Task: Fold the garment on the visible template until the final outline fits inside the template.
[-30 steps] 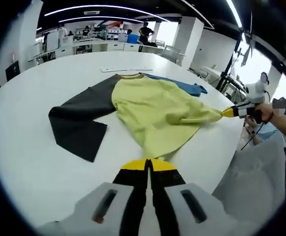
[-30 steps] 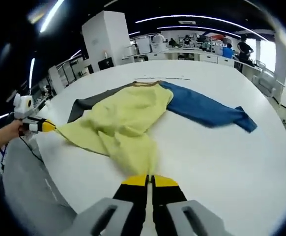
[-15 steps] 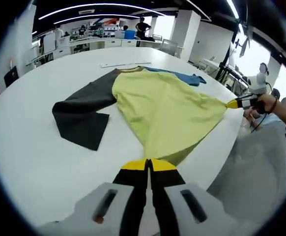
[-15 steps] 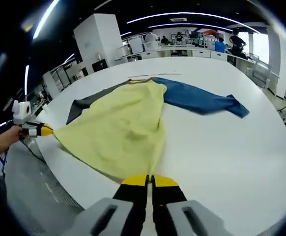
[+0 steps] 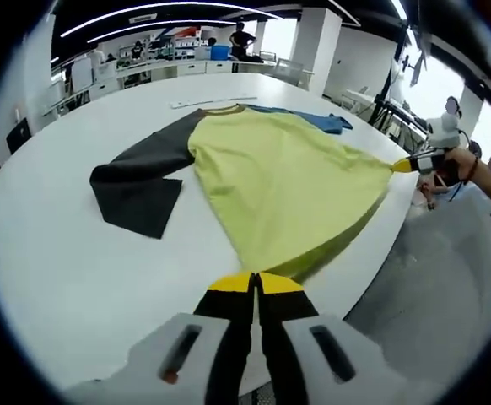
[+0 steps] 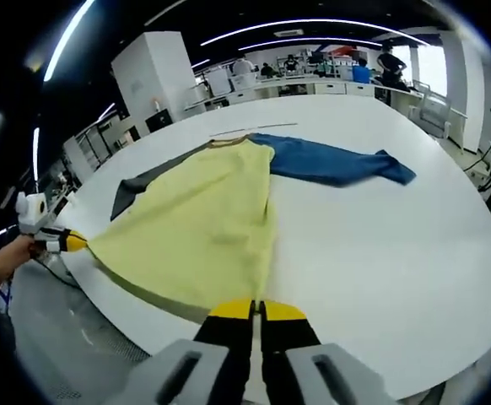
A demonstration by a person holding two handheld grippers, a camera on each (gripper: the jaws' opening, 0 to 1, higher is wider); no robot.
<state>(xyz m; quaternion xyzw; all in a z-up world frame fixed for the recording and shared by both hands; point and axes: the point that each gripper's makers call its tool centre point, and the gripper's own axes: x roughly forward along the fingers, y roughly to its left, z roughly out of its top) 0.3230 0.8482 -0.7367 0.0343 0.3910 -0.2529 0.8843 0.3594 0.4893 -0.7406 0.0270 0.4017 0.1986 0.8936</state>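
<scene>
A long-sleeved garment lies on the white table [image 5: 51, 253], its yellow body [image 5: 288, 186] spread flat and taut. One sleeve is dark grey [image 5: 136, 190] and the other is blue [image 5: 313, 120]. My left gripper [image 5: 256, 283] is shut on one corner of the yellow hem at the table's near edge. My right gripper [image 6: 256, 308] is shut on the other hem corner. Each gripper also appears in the other's view, held in a hand: the right gripper [image 5: 401, 165] and the left gripper [image 6: 72, 243]. A thin pale strip [image 6: 254, 129] lies just beyond the collar.
The round table's edge [image 6: 448, 354] runs close under both grippers, with grey floor [image 5: 431, 321] below. Bare tabletop lies right of the blue sleeve [image 6: 338, 164]. Desks and people stand far behind, beside a white pillar [image 6: 148, 72].
The yellow body was bunched and wrinkled a second ago; now it is stretched smooth between the two grippers, which have drawn the hem back to the table's edge.
</scene>
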